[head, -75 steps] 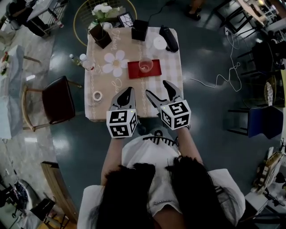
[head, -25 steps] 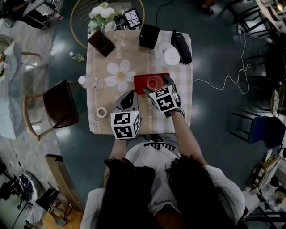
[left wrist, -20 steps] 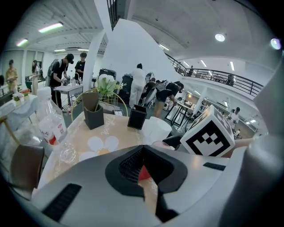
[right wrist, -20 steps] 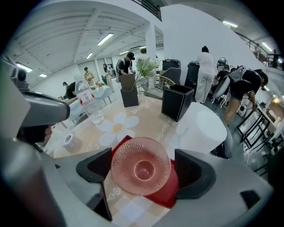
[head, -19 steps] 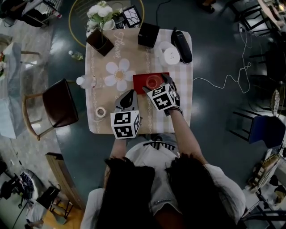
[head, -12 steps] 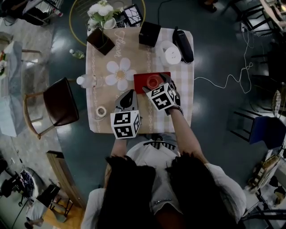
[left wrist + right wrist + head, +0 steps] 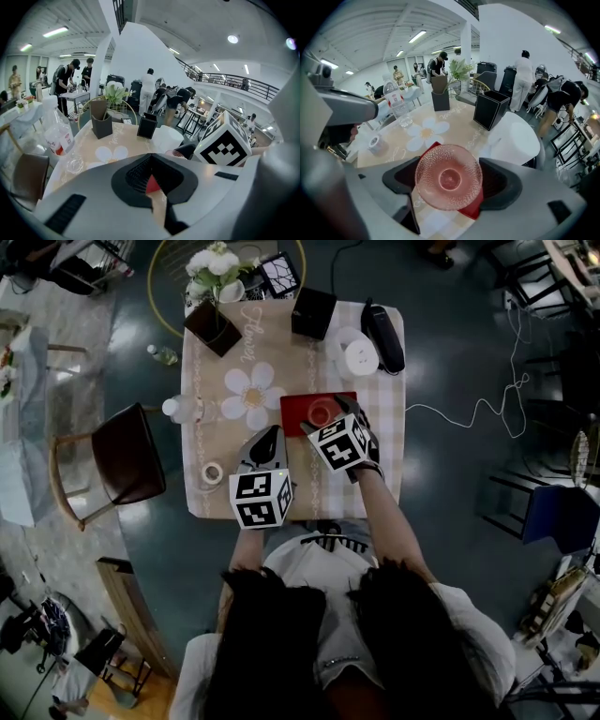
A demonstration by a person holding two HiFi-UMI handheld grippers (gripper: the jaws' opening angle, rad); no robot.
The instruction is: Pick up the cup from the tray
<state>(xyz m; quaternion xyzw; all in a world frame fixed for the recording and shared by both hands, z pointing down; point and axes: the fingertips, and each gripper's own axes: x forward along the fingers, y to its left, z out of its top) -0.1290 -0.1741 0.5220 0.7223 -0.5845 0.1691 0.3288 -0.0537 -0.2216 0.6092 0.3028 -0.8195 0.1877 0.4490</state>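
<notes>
Step in hand: the grasp. Right tool (image 7: pixel 449 182) grips the pink dimpled glass cup (image 7: pixel 448 174) by both sides, over the red rectangular tray (image 7: pixel 296 409). Left tool (image 7: pixel 151 177) is clenched and empty. The next move, as judged, calls for a straight, level lift.

From overhead the right gripper (image 7: pixel 324 416) covers the red tray (image 7: pixel 294 411) at its near corner. In the right gripper view the cup (image 7: pixel 448 176) hides most of it (red slivers remain), and its rim hides whether the jaws touch
</notes>
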